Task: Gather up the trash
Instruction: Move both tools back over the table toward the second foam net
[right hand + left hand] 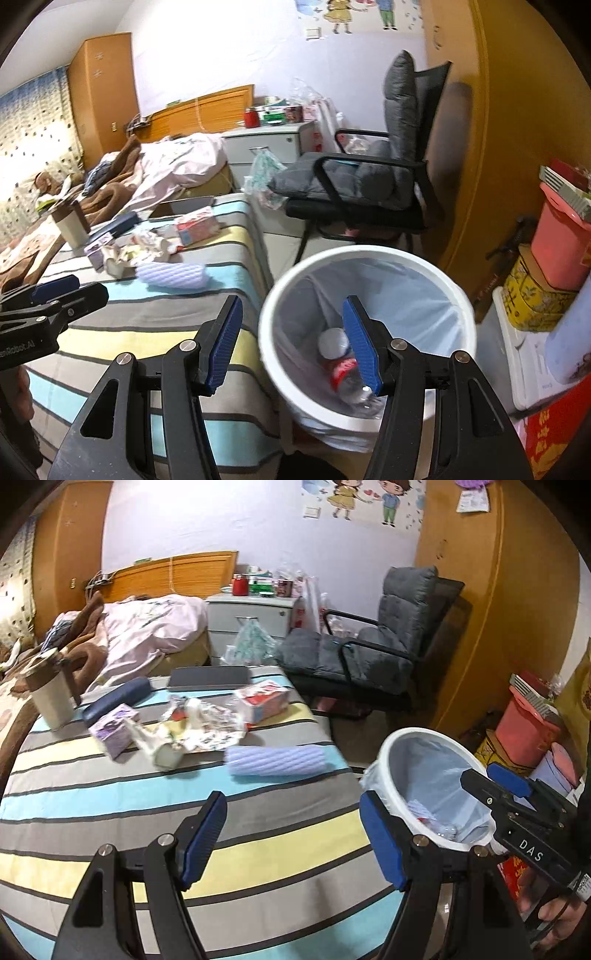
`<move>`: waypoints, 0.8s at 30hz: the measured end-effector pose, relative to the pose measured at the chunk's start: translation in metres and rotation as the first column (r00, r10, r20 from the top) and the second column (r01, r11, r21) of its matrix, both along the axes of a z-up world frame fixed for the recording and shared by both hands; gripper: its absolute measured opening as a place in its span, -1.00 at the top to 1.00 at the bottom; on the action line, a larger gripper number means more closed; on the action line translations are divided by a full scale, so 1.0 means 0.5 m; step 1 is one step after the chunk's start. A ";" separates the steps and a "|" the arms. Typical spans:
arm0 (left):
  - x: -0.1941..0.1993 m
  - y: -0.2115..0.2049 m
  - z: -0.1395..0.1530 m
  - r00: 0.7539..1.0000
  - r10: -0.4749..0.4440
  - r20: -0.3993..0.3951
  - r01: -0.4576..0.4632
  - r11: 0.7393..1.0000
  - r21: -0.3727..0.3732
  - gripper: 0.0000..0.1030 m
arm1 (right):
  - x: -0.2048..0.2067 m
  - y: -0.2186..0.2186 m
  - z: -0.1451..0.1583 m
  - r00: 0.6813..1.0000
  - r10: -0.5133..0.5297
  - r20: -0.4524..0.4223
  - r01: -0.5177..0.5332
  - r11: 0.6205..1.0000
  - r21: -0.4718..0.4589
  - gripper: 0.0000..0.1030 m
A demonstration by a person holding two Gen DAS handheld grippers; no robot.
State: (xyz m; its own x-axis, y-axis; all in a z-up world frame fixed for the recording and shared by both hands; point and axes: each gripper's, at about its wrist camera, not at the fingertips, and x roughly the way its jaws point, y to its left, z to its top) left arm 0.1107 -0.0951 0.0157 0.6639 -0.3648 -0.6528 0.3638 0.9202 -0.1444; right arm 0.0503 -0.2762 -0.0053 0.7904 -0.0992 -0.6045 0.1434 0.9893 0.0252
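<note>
A white trash bin (pixel 369 254) with a pale liner stands on the floor beside the striped bed; it also shows in the left wrist view (pixel 391 746). A clear plastic bottle (pixel 341 363) with a red label lies inside it. My right gripper (pixel 291 343) is open and empty, over the bin's left rim. My left gripper (pixel 293 838) is open and empty above the bed's near edge. Crumpled paper and wrappers (pixel 195 727), a lilac foam sleeve (pixel 275 760), a purple carton (pixel 110 731) and a red-white pack (pixel 264 701) lie on the bed.
On the bed (pixel 110 812) also stand a white tumbler (pixel 51 698), a dark case (pixel 118 699) and a tablet (pixel 208 677). A grey chair (pixel 369 646) and a white nightstand (pixel 251 620) are beyond. Boxes and a pink bin (pixel 557 251) stack at right.
</note>
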 end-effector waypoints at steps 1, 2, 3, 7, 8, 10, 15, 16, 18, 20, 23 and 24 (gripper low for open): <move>0.000 0.012 -0.001 1.000 0.015 0.002 -0.015 1.000 0.004 -0.48 | 0.004 0.006 0.000 1.000 0.011 0.002 -0.011 1.000 0.000 -0.13; 0.000 0.026 -0.002 1.000 0.030 0.007 -0.030 0.999 0.011 -0.48 | 0.008 0.011 -0.001 1.000 0.018 0.003 -0.018 1.000 0.001 -0.13; 0.000 0.039 -0.004 0.999 0.044 0.010 -0.045 0.999 0.015 -0.49 | 0.014 0.020 -0.002 1.000 0.030 0.001 -0.030 1.000 0.002 -0.13; 0.013 0.102 -0.014 0.995 0.103 -0.004 -0.103 0.995 0.003 -0.50 | 0.034 0.051 -0.011 0.997 0.073 -0.008 -0.073 0.997 -0.001 -0.13; 0.016 0.114 -0.017 0.993 0.118 -0.006 -0.118 0.993 0.007 -0.50 | 0.042 0.059 -0.013 0.996 0.088 -0.011 -0.088 0.996 -0.002 -0.13; 0.024 0.140 -0.024 0.989 0.146 -0.013 -0.146 0.989 0.009 -0.50 | 0.050 0.075 -0.015 0.994 0.111 -0.017 -0.111 0.994 -0.009 -0.13; 0.046 0.200 -0.034 0.981 0.194 -0.022 -0.194 0.981 -0.003 -0.50 | 0.083 0.106 -0.026 0.982 0.185 -0.033 -0.186 0.982 -0.023 -0.13; 0.052 0.211 -0.036 0.979 0.204 -0.023 -0.204 0.979 0.001 -0.50 | 0.092 0.112 -0.029 0.980 0.197 -0.042 -0.198 0.980 -0.026 -0.13; 0.066 0.230 -0.040 0.974 0.223 -0.028 -0.223 0.975 0.000 -0.51 | 0.110 0.125 -0.035 0.972 0.227 -0.056 -0.229 0.973 -0.039 -0.13; 0.082 0.244 -0.046 0.972 0.234 -0.036 -0.234 0.972 0.001 -0.51 | 0.121 0.133 -0.041 0.966 0.249 -0.062 -0.252 0.967 -0.047 -0.13; 0.106 0.259 -0.058 0.967 0.251 -0.047 -0.250 0.968 0.013 -0.52 | 0.146 0.144 -0.049 0.952 0.297 -0.074 -0.299 0.954 -0.029 -0.13; 0.114 0.264 -0.062 0.966 0.254 -0.052 -0.253 0.967 0.015 -0.52 | 0.150 0.146 -0.051 0.949 0.307 -0.077 -0.310 0.950 -0.026 -0.13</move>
State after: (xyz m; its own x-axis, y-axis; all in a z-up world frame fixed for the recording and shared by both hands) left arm 0.1678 0.0370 -0.0154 0.6984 -0.1835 -0.6918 0.1104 0.9826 -0.1492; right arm 0.1253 -0.2032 -0.0309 0.7414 0.1192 -0.6604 -0.1688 0.9856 -0.0117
